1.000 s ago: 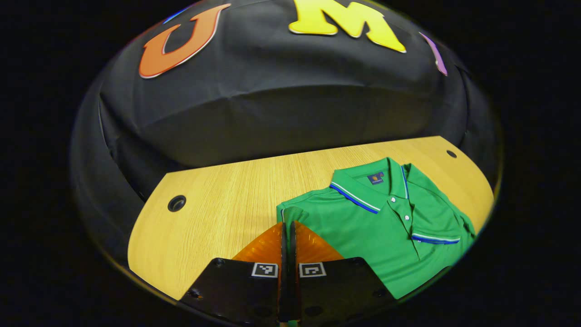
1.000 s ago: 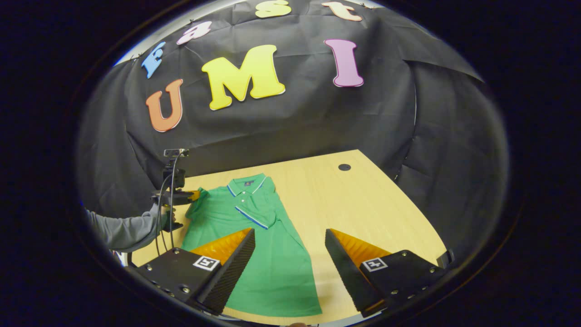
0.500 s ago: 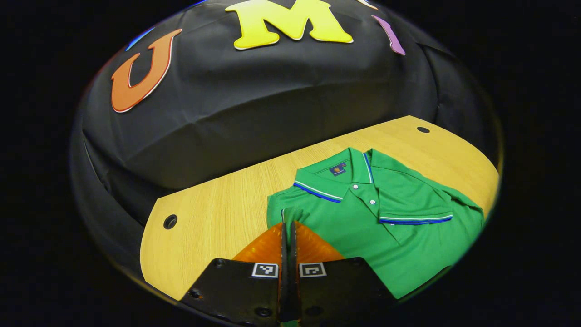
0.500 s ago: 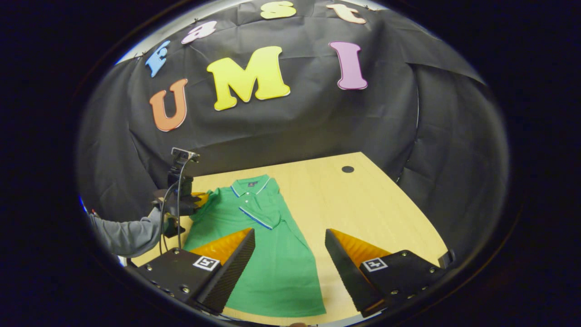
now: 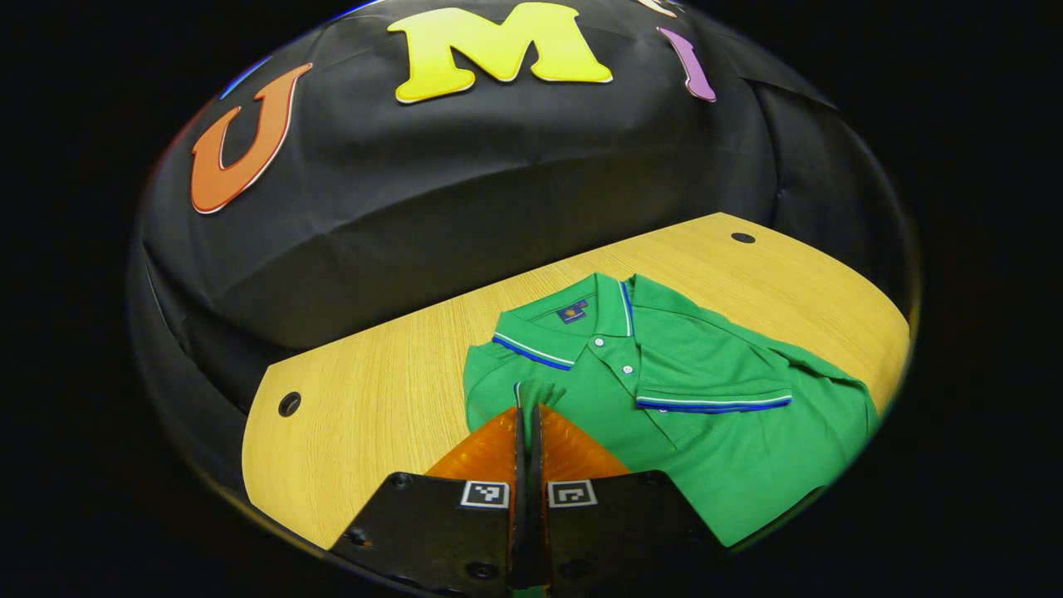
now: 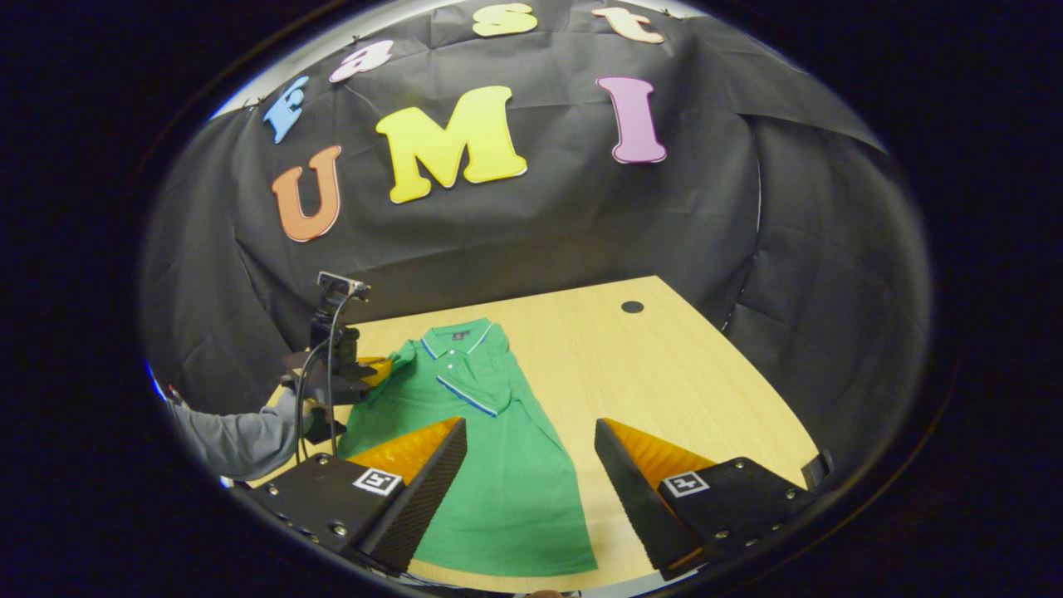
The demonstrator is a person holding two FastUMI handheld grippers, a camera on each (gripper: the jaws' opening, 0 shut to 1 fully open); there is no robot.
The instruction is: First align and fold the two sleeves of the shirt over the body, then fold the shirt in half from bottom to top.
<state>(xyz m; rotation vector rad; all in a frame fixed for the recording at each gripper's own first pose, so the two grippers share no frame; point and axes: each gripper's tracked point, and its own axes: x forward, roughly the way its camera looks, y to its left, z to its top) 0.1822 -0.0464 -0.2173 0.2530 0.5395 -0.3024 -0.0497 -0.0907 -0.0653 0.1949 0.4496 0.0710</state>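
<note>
While clenched: left gripper (image 5: 528, 409) jaws pinch shirt (image 5: 664, 399) sleeve.
Right gripper (image 6: 530, 448): jaws released above desk (image 6: 664, 374).
Hidden: shirt hem.

You get even, fairly bright light from above on the pale wooden table (image 5: 374, 390), with no glare. The green short-sleeved polo shirt (image 5: 706, 415) reads sharp and saturated, casting only thin shadows at its edges. Fisheye distortion bows the table's far edge, and focus softens toward each view's rim.
</note>
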